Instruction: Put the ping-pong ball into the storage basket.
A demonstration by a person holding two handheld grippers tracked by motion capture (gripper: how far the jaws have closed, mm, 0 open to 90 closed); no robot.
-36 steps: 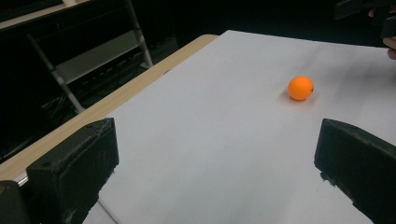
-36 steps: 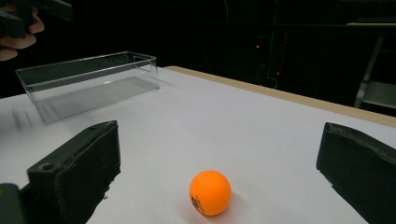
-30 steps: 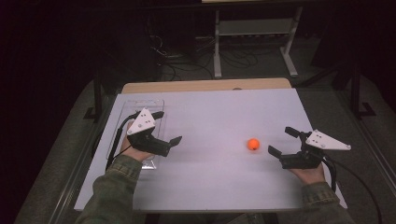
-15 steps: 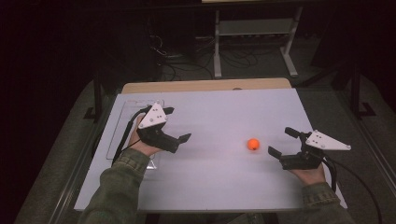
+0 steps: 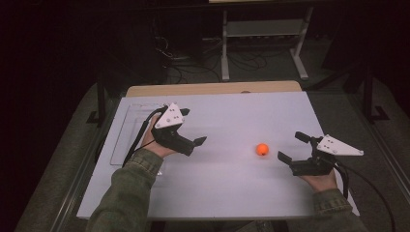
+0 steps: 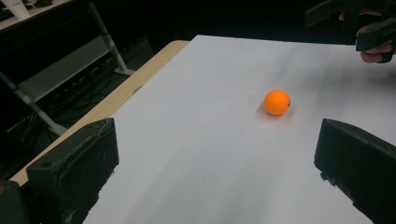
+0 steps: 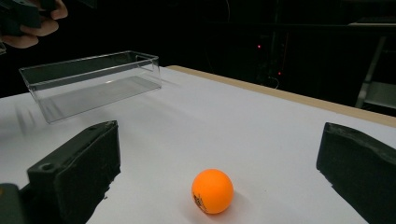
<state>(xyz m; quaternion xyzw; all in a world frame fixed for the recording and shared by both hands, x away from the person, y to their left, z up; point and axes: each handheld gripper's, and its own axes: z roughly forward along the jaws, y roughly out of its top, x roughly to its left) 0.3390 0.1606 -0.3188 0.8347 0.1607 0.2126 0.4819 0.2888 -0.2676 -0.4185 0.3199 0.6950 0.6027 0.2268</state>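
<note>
The orange ball lay on the white tabletop, right of the middle and apart from everything else. In the right gripper view it sat close in front of the two black jaws, roughly centred between them, with dark print on its lower left side. In the left gripper view the ball lay farther off, ahead and right of centre between that gripper's jaws.

The right gripper rested low on the tabletop just right of the ball and pointed toward it. Its jaws stood wide apart and held nothing; the ball touched neither of them. The grey three-cornered plate sat on top, and the cable trailed back to the person's right.

The left gripper was well left of the ball, its tip aimed toward it. Its jaws were likewise spread wide and empty. The person's green sleeve came in from the bottom edge behind it.

A clear plastic box, open at the top, stood near the tabletop's left edge behind the left gripper, well apart from the ball. In the high view the box was faint against the white surface.
</note>
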